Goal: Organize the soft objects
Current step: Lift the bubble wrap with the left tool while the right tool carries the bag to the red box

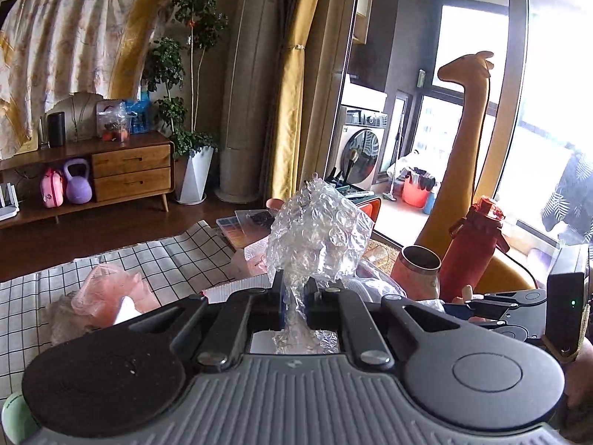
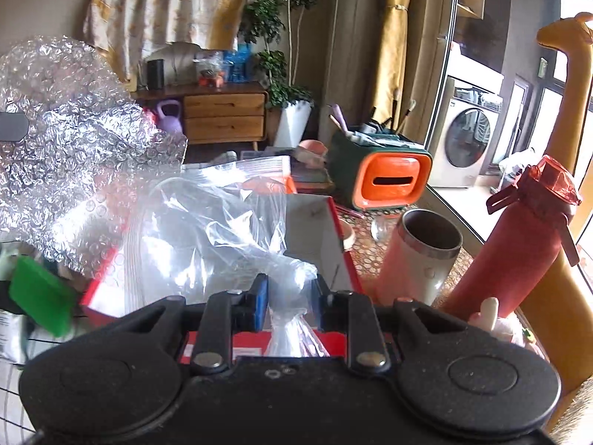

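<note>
Sunlight from the far windows falls on a crowded table under a checked cloth (image 1: pixel 122 259), with a wooden sideboard (image 1: pixel 129 170) and a potted plant (image 1: pixel 192 74) against the far wall.

Nearest in the left wrist view, the left gripper (image 1: pixel 294 296) is pinched almost shut on the twisted neck of a bubble wrap bundle (image 1: pixel 318 233), which stands up above the fingers, clear of the table. In the right wrist view the right gripper (image 2: pixel 291 296) is narrowed on a gathered edge of a clear zip bag (image 2: pixel 222 230); the bag billows out just beyond the fingers over a red-edged box (image 2: pixel 322 237). The bubble wrap shows there at the left, near the bag.

Further off to the right stand a steel cup (image 2: pixel 426 244) and a red bottle (image 2: pixel 519 244), then an orange-fronted organiser (image 2: pixel 385 178) behind them. A crumpled pink bag (image 1: pixel 111 293) lies on the cloth to the left.

The step in hand looks like getting the wrap into the bag. To do it well, the right gripper should hold the bag's mouth up and slack so that it gapes, while the left brings the bundle in narrow end first. Both grips are on thin, slippery film, so pulling the two apart may tear or slip it. The cup and bottle stand close to the right and could be knocked over.
</note>
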Action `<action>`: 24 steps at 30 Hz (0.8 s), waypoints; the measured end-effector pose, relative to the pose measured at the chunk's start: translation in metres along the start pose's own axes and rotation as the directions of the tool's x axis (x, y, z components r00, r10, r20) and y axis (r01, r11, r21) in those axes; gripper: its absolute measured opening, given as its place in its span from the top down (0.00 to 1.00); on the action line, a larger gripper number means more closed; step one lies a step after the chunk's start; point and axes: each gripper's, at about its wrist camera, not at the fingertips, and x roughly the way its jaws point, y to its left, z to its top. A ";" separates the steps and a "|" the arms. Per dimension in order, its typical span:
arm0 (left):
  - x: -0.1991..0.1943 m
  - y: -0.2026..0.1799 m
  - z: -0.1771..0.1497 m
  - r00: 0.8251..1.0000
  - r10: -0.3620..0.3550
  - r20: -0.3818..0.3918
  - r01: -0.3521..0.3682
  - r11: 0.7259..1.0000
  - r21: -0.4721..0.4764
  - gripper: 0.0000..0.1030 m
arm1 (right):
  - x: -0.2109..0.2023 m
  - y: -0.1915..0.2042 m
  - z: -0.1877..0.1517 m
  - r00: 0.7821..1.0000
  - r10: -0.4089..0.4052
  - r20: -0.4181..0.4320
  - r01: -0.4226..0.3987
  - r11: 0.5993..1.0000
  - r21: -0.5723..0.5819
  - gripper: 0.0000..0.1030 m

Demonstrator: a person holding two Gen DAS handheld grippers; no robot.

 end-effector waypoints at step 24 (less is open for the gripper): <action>0.187 -0.014 -0.037 0.945 0.089 -0.315 -0.070 0.995 0.072 0.92 | 0.125 0.005 0.007 0.980 0.016 -0.198 -0.025 0.999 -0.045 0.77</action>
